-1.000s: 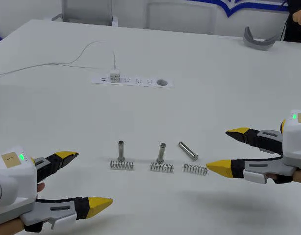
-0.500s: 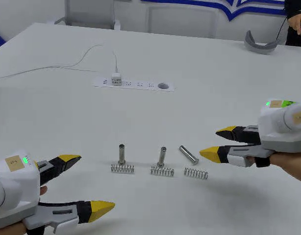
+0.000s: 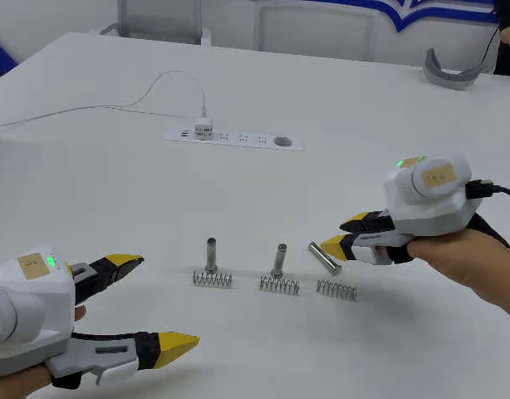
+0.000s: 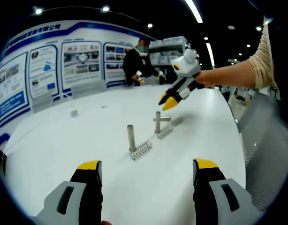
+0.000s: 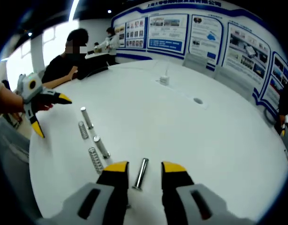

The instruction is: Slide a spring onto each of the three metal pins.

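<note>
Two metal pins stand upright on the white table, one on the left (image 3: pixel 211 253) and one in the middle (image 3: pixel 279 259). A third pin (image 3: pixel 324 258) lies flat to the right of them. In front of each pin lies a spring: left (image 3: pixel 213 280), middle (image 3: pixel 279 286), right (image 3: pixel 336 290). My right gripper (image 3: pixel 344 233) is open just right of the lying pin. In the right gripper view that pin (image 5: pixel 140 173) lies between the fingertips of the right gripper (image 5: pixel 145 167), untouched. My left gripper (image 3: pixel 153 303) is wide open at the near left, apart from everything; its own view looks past the left gripper (image 4: pixel 147 165) at the nearest pin (image 4: pixel 131 138).
A white power strip (image 3: pixel 234 137) with a plugged charger and cable lies further back on the table. A grey curved band (image 3: pixel 450 71) rests at the far right. A person (image 5: pixel 71 61) sits at the table's edge in the right gripper view.
My right gripper has moved left and forward up to the lying pin, and its jaws have narrowed. The left gripper has stayed where it was.
</note>
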`<state>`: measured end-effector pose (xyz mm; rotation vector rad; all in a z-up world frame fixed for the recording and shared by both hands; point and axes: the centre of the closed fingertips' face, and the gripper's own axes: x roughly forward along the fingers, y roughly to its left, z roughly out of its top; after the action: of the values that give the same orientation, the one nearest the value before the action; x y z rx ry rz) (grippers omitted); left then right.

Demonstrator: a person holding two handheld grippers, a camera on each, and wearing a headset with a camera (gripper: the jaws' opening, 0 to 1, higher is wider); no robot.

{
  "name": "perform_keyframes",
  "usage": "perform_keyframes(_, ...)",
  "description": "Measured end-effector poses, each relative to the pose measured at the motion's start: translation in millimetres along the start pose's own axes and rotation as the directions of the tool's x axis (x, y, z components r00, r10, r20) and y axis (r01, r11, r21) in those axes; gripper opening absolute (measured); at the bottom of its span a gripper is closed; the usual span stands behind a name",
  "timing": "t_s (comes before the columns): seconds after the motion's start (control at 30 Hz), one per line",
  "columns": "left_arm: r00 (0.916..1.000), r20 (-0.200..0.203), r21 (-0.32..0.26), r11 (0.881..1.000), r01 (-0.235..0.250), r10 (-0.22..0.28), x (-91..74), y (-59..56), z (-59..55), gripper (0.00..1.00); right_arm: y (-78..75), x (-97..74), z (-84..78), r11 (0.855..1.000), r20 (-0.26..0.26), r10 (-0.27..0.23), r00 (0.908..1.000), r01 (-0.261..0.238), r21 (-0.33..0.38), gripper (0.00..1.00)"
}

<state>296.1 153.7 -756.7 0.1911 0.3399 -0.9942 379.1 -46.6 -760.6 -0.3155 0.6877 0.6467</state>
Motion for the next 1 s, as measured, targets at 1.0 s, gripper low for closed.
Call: perform_keyframes(1.0,1.0,-0.002,-0.005,1.0,0.003,-0.003,0.8,-0.9,-3.3,0.79,-4.7,40.2,-22.4,0.994,-0.222,-0.013,0.9749,0.036,0.102,0.1)
